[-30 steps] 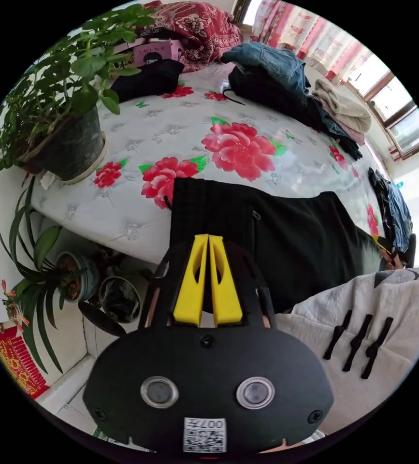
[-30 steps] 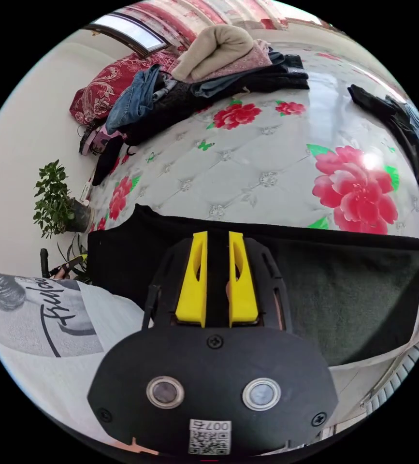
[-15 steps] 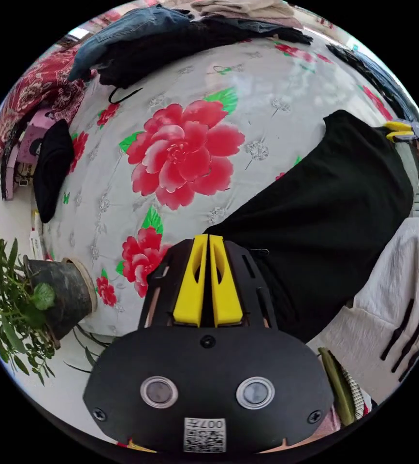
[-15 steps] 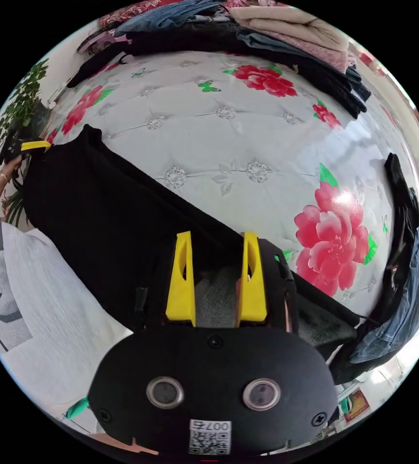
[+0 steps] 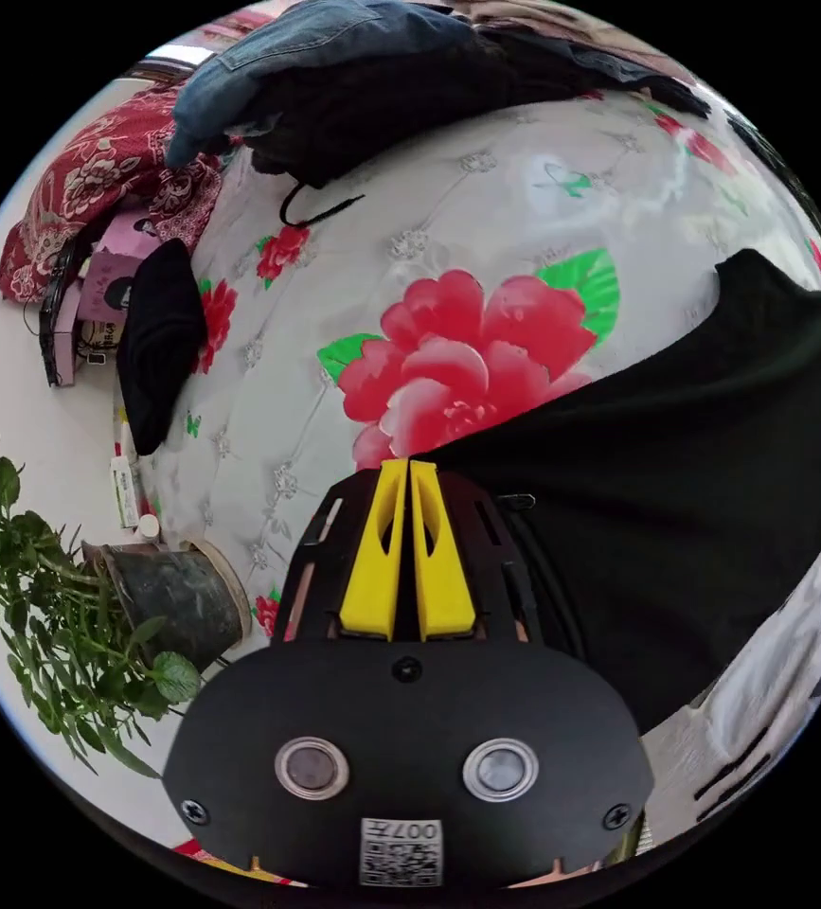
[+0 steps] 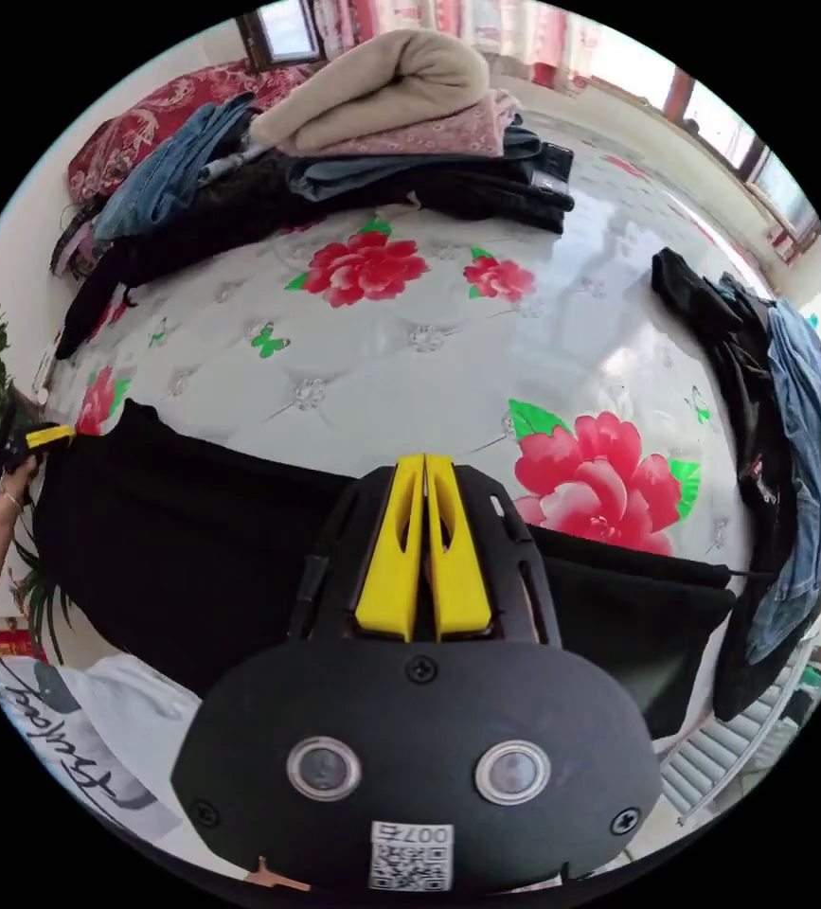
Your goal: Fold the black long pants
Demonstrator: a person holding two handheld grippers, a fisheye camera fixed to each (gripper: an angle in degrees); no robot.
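The black long pants (image 5: 675, 473) lie stretched along the near edge of a white flowered bed (image 5: 467, 218). My left gripper (image 5: 408, 464) has its yellow jaws pressed together on the pants' edge at one end. In the right gripper view the pants (image 6: 192, 549) run from left to right, and my right gripper (image 6: 424, 459) is shut on their far edge near the middle. The left gripper (image 6: 45, 437) also appears there, at the pants' left end, held by a hand. The cloth under both gripper bodies is hidden.
A pile of folded clothes (image 6: 410, 123) sits at the bed's far side, and more dark and denim clothes (image 6: 789, 426) hang at its right end. A potted plant (image 5: 164, 597), a folded black item (image 5: 159, 341) and a red patterned quilt (image 5: 88, 199) are near the left end. The person's white top (image 6: 79, 739) is close.
My right gripper's jaws were apart around the cloth half a second ago and are now shut on it. The left gripper stayed shut. Both cameras have swung over the bed.
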